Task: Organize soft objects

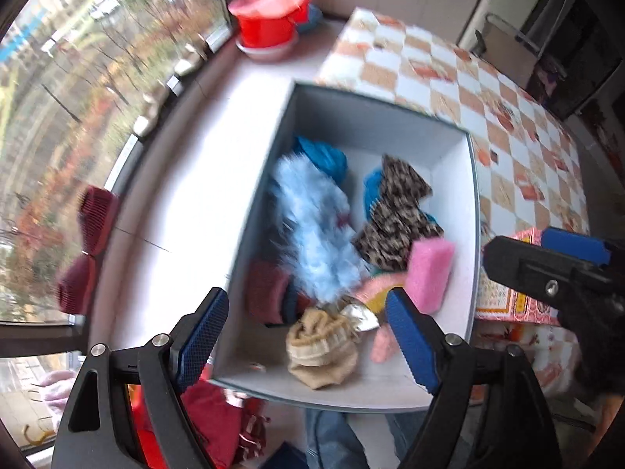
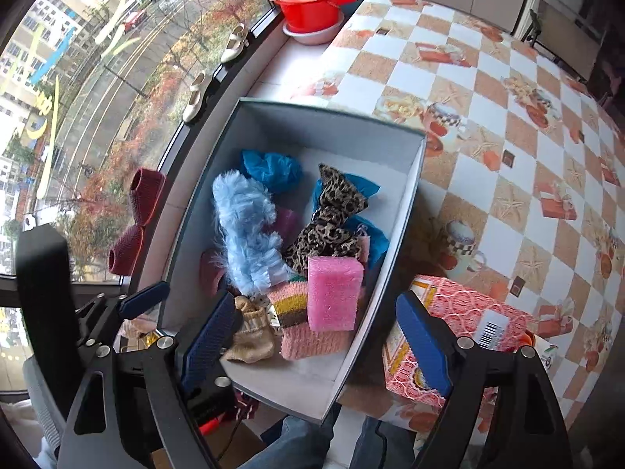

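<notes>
An open grey box (image 1: 371, 117) (image 2: 332, 129) holds several soft things. Among them are a light blue fluffy piece (image 1: 312, 230) (image 2: 246, 226), a leopard-print cloth (image 1: 394, 215) (image 2: 332, 215), a pink sponge (image 1: 429, 273) (image 2: 334, 293), a beige sock (image 1: 320, 351) (image 2: 250, 336), a striped pink knit (image 2: 297, 320) and blue cloths (image 2: 273, 168). My left gripper (image 1: 306, 305) hangs open over the box's near end with nothing between its pads. My right gripper (image 2: 318, 305) is open above the sponge and the knit, gripping nothing. Each gripper also shows at the edge of the other's view.
Red and pink basins (image 1: 269, 19) (image 2: 312, 4) stand stacked on the sill at the back. A checkered tablecloth (image 2: 508, 117) lies right of the box, with a red patterned carton (image 2: 461, 312) on it. Two maroon knitted pieces (image 2: 136, 219) sit by the window. A person's jeans (image 2: 297, 445) show below.
</notes>
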The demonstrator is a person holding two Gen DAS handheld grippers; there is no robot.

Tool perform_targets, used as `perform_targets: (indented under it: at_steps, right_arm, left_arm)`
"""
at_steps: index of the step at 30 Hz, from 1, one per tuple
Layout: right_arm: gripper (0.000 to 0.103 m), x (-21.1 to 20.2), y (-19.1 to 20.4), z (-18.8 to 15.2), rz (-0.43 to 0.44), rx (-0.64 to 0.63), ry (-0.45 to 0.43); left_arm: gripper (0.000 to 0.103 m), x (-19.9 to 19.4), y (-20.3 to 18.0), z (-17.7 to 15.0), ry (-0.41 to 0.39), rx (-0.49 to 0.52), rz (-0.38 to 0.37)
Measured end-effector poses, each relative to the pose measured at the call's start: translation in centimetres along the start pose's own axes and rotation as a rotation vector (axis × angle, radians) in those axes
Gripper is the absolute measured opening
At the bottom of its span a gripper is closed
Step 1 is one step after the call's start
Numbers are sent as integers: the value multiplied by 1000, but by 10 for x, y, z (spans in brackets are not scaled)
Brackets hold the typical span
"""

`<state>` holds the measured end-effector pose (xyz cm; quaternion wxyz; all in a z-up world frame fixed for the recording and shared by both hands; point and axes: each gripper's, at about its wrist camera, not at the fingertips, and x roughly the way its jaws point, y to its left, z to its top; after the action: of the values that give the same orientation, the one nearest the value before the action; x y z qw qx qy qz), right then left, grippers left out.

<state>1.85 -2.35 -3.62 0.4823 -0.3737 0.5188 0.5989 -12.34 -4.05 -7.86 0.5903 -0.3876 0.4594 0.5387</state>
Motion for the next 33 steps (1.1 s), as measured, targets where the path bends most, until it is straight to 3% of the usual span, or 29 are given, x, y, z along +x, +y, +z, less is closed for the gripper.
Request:
perform_targets:
  at_steps: [2,6,14,15,16,33]
  right_arm:
    - [86,-11,-1,-1,0,3,-22]
    - [86,-26,2,-3,-31,-27,-41]
    - [87,-38,12,-13,-69,-71,-41]
    - [100,-37,13,-14,-68,-70,-35]
    - [103,-38,14,-14,-63,-70,-38]
    - [103,-35,36,-23,-90,-122,-24]
  left_arm:
    - [85,-9,2,2,-19,-27,24]
    - [86,-2,9,9,41,-62,-71]
    - [86,-23,21,-4,41,-65,-73]
    - [86,-25,22,-6,41,-60,-70]
    - [86,-26,22,-8,42,-55,-66]
    - [86,-37,32,-21,51,-48,-82]
